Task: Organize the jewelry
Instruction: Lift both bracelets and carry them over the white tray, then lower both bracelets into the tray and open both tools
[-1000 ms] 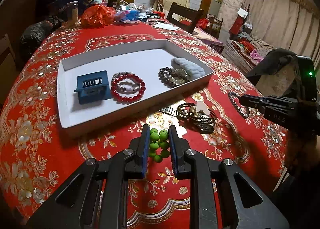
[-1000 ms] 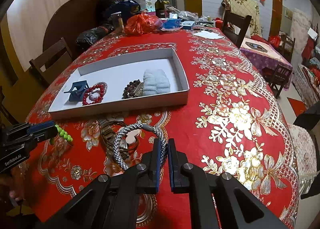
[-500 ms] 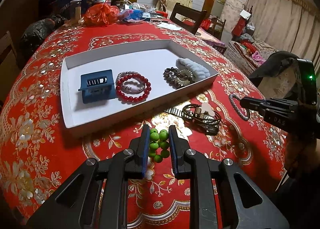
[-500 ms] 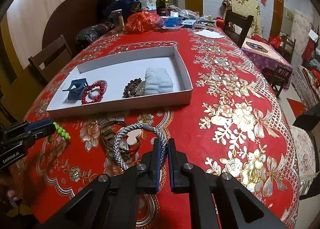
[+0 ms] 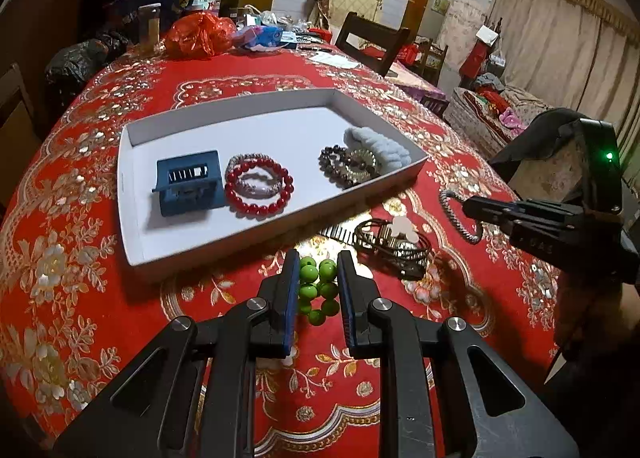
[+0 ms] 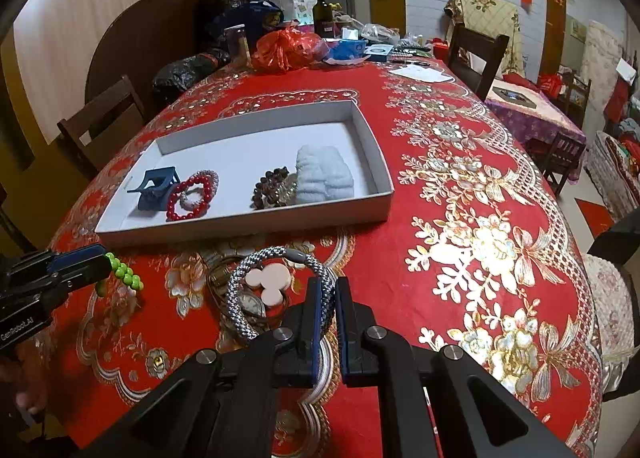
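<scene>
My left gripper (image 5: 318,264) is shut on a green bead bracelet (image 5: 318,290) and holds it above the red tablecloth, just in front of the white tray (image 5: 132,218); it also shows in the right wrist view (image 6: 102,258). My right gripper (image 6: 326,286) is shut on a grey braided rope bracelet (image 6: 276,258), held above a pile of leftover jewelry (image 5: 390,244) with a watch and pale discs. The tray holds a blue hair claw (image 5: 186,182), a red bead bracelet (image 5: 258,186), a dark bead bracelet (image 5: 346,164) and a pale blue scrunchie (image 5: 380,148).
The far end of the table is cluttered with a red plastic bag (image 5: 198,36), black bags (image 6: 188,68), a bottle (image 6: 322,10) and papers. Wooden chairs (image 6: 476,54) stand around the table. The table edge falls away on the right (image 6: 576,258).
Both grippers keep their bracelets. Both have risen slightly and edged toward the tray, so the tray sits lower and closer in both views.
</scene>
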